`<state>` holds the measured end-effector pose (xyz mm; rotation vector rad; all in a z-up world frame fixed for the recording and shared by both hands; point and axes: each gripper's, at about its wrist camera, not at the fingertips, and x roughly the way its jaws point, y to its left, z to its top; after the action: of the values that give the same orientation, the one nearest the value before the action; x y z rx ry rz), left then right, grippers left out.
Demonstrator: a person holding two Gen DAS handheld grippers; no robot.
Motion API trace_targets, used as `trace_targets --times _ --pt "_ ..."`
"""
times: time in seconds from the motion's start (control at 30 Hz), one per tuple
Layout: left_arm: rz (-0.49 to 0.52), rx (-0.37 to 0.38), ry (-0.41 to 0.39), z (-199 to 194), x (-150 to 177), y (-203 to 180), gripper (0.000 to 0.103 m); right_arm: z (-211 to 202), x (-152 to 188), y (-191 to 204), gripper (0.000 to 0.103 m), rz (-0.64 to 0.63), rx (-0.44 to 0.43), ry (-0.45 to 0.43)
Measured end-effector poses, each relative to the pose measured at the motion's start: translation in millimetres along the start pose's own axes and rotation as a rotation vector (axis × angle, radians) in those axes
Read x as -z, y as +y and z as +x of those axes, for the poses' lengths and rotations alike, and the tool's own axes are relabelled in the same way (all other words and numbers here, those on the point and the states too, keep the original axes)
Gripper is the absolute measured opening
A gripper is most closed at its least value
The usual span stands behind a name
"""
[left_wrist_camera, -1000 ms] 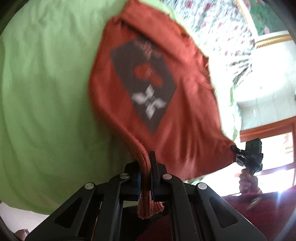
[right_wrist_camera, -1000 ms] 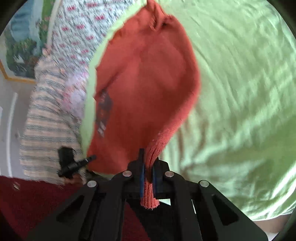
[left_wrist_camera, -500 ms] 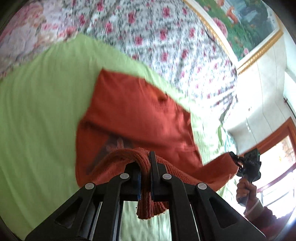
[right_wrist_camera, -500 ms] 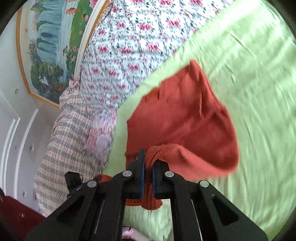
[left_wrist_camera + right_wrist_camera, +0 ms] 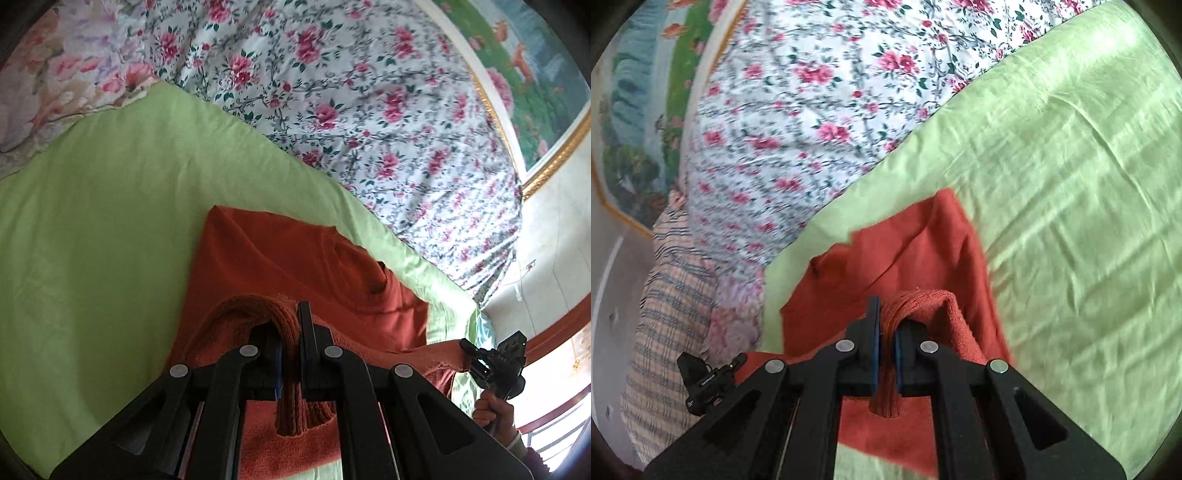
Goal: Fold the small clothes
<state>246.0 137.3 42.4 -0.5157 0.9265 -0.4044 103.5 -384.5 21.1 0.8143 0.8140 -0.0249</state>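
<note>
The left hand-held gripper [image 5: 291, 343] is clamped on a bunched ribbed edge of the red sweater [image 5: 295, 258]; the right hand-held gripper [image 5: 886, 332] pinches another ribbed edge of it the same way. The sweater lies partly on the green sheet [image 5: 92, 221] of the bed, its far part flat and its near edge lifted between the two grippers; a floral quilt [image 5: 351, 92] lies beyond the sheet.

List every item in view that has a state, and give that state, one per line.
Orange knit sweater: far part lying on the sheet, near ribbed edge lifted and pinched at two points.
Left gripper: shut on the ribbed edge.
Right gripper: shut on the ribbed edge.
Green sheet: spread, lightly wrinkled.
</note>
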Motion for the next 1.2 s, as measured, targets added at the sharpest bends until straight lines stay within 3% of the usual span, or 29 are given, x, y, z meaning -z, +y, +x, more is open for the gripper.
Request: trace_targets --times 0.37,0.47,0.57,0.67,0.7,0.73,0.83,0.93,1.03,1.1,1.2 --pt "-0.102 -0.119 0.088 76.6 -13.1 40.2 0.008 66.0 -22.4 -27.9 0.009 0.015 0.173 0.088" --pt "-0.159 -0.113 0.086 75.6 -10.0 51.4 0.012 75.0 -24.7 -36.3 0.01 0.056 0.196 0.11" --pt "-0.161 -0.087 0.061 58.3 -2.2 47.8 0.019 59.8 -26.1 -34.9 0.013 0.083 0.178 0.068" --pt "-0.134 -0.05 0.074 45.1 17.3 32.5 0.026 35.4 -20.6 -24.0 0.037 0.056 0.174 0.004" --pt "-0.122 -0.041 0.093 45.6 25.2 26.3 0.026 25.0 -15.1 -18.6 0.053 0.036 0.178 -0.027" --pt "-0.104 -0.025 0.127 49.1 38.3 18.2 0.026 19.7 -10.3 -14.1 0.06 0.021 0.18 -0.039" --pt "-0.048 0.019 0.238 69.1 69.3 -3.7 0.026 8.0 12.1 2.7 0.06 -0.042 0.168 -0.031" --pt "0.041 0.003 0.321 93.8 89.6 -23.5 0.026 25.5 40.6 24.4 0.06 -0.16 0.065 0.12" --pt "0.083 -0.019 0.333 110.5 84.9 -32.1 0.027 67.5 70.5 42.1 0.058 -0.377 0.157 0.327" --pt "0.086 -0.036 0.32 122.2 68.9 -31.8 0.027 85.9 73.8 44.2 0.058 -0.464 0.22 0.373" --pt "0.084 -0.078 0.277 131.4 34.6 -28.5 0.027 99.2 54.4 41.0 0.056 -0.502 0.258 0.34"
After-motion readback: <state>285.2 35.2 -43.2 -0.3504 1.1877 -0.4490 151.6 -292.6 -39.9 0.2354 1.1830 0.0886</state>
